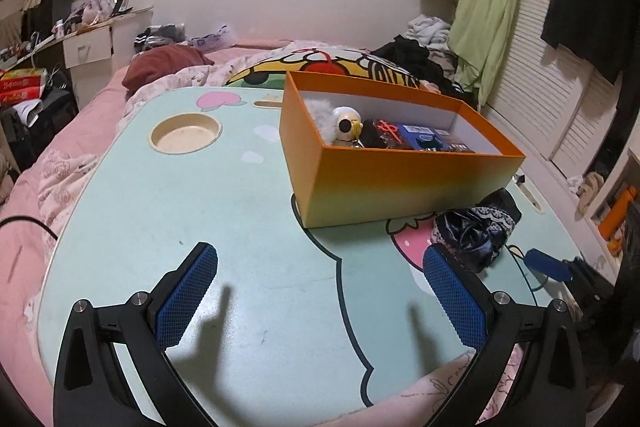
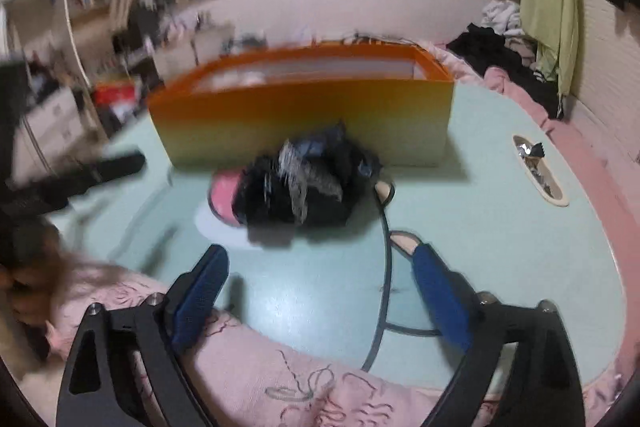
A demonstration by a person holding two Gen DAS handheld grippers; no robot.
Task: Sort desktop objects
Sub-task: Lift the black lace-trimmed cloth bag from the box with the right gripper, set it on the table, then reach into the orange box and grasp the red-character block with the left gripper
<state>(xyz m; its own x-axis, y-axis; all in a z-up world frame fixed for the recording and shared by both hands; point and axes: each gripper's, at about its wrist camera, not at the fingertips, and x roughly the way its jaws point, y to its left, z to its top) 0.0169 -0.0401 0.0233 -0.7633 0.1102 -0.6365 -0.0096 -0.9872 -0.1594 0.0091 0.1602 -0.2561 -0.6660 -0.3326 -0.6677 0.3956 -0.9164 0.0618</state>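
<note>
An orange box (image 1: 400,179) stands on the mint-green lap table (image 1: 200,207) and holds a white round-eyed toy (image 1: 346,123), something grey and fluffy, and several small dark and blue items. A crumpled black lacy cloth (image 1: 476,227) lies on the table against the box's near side. My left gripper (image 1: 320,255) hovers open over bare table, left of the cloth. In the blurred right wrist view, my right gripper (image 2: 320,253) is open with nothing between its fingers, just short of the cloth (image 2: 304,187), and the box (image 2: 304,123) stands behind it.
A round cup recess (image 1: 186,133) is sunk into the table's far left. A narrow slot (image 2: 538,171) at the right edge holds foil scraps. Pink bedding (image 1: 52,187) surrounds the table, with clothes piled behind. My left gripper's dark finger (image 2: 100,167) shows blurred at left in the right wrist view.
</note>
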